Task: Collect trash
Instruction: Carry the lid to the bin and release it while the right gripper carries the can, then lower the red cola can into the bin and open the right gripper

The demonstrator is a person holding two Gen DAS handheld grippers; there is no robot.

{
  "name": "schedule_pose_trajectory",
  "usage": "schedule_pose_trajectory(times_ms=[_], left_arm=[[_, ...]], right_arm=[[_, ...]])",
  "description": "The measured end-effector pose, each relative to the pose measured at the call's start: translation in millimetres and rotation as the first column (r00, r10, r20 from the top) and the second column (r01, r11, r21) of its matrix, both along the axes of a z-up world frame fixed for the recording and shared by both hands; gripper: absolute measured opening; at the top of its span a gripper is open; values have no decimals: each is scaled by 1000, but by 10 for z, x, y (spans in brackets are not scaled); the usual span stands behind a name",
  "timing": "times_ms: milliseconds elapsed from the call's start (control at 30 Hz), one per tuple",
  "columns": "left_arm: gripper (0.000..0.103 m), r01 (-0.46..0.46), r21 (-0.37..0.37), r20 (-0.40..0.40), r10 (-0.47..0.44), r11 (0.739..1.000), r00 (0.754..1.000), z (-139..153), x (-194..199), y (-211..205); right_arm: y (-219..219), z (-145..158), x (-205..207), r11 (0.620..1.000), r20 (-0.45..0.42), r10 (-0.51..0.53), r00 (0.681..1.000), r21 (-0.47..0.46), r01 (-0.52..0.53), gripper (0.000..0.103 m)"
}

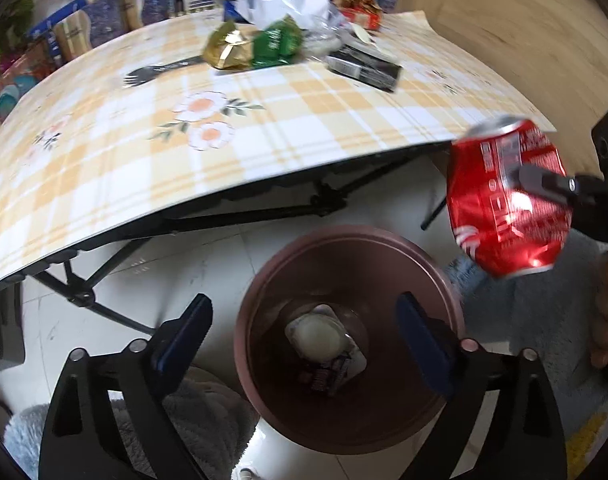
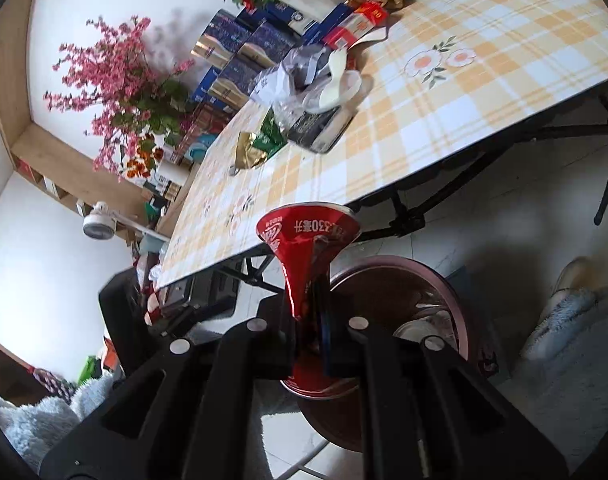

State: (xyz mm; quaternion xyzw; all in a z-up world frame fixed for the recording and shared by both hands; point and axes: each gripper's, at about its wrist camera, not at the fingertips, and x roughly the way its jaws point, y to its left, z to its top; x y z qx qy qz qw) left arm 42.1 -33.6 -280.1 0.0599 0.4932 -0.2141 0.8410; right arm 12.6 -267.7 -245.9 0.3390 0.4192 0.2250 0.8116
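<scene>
While the left gripper (image 1: 304, 344) gapes empty over the bin (image 1: 264, 308), only the right view shows jaws crushing the red can (image 2: 304, 264).

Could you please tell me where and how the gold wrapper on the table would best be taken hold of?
Grip the gold wrapper by its raised, crumpled top fold, coming from above. It lies loose on the table with the green packet touching one side, so I would close the fingers across the free ridge away from it.
</scene>
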Motion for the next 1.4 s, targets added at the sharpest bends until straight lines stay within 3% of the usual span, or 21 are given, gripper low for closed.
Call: schedule_pose_trajectory(times_ms=[267,367,533,700,900,1033,1400], left_arm=[[97,-160,-60,54,163,985,985,218,14,309],[97,-228,-117,91,239,967,967,391,20,484],[97,-333,-131,186,353,934,917,726,-30,688],[97,-351,-139,257,376,926,890,919,-85,782],[97,-393,-147,349,420,908,838,934,-253,836],[97,-368,-171,284,403,914,870,819,-212,856],[97,-367,-150,260,395,918,881,723,-152,800]], right_arm=[[231,-111,50,995,-36,88,995,-44,-89,13],[286,-167,71,992,-57,101,993,-74,-105,13],[369,-324,121,984,-114,109,987,-131,-123,13],[462,-507,169,970,-179,112,977,-196,-147,13],[593,-635,218,947,-231,114,966,-268,-176,13],[655,-651,223,936,-245,120,962,-297,-192,13],[644,-672,235,935,-264,92,960,-308,-175,14]])
